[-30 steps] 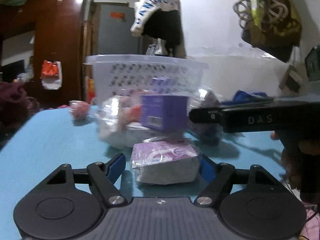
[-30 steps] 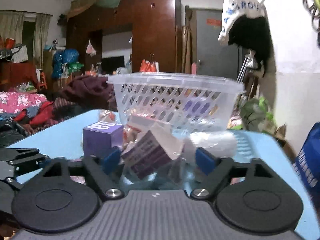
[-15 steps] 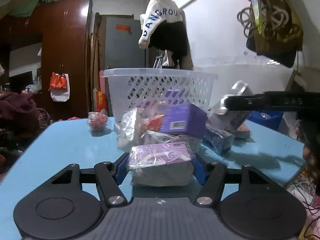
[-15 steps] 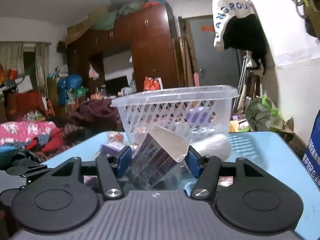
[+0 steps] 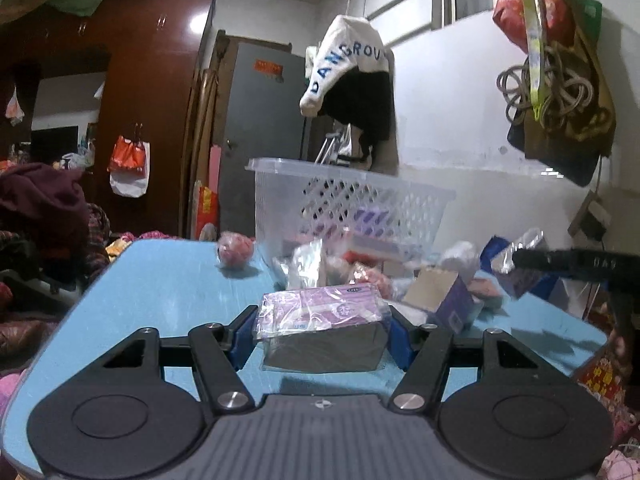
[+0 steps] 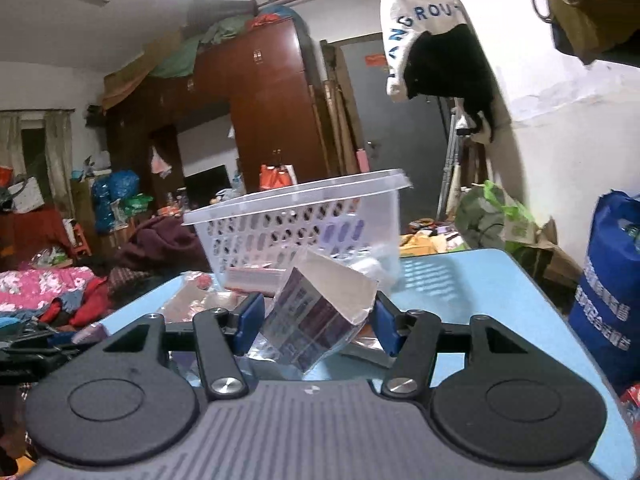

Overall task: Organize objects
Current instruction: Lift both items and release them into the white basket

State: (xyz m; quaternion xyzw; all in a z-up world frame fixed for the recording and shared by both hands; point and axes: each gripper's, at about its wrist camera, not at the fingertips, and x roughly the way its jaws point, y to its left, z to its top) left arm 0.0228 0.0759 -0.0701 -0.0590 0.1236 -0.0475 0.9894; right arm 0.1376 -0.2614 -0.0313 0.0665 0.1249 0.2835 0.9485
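The blue table (image 5: 160, 280) shows a broad bare stretch along its left side, running from the near edge back to a small red wrapped ball (image 5: 235, 249) that sits just left of the clear perforated basket (image 5: 352, 196). The basket stands toward the far edge, and a heap of wrapped packets and boxes (image 5: 360, 264) crowds the tabletop right in front of it. In the right wrist view the table's right side (image 6: 480, 280) is bare up to its rounded far corner, with a blue bag (image 6: 608, 292) standing just off that edge.

The left gripper (image 5: 322, 330) is held level and pointed at the basket. Its blue pads press both ends of a purple plastic-wrapped packet (image 5: 320, 314), which seems to be lifted just clear of the table, though the underside is hidden.

The right gripper (image 6: 318, 324) points at the basket from the opposite side and appears slightly raised. Its pads close on a purple box in clear wrap (image 6: 316, 320), tilted on one corner with a white face turned up. In the left wrist view it shows only as a dark bar (image 5: 576, 264) at the right edge.
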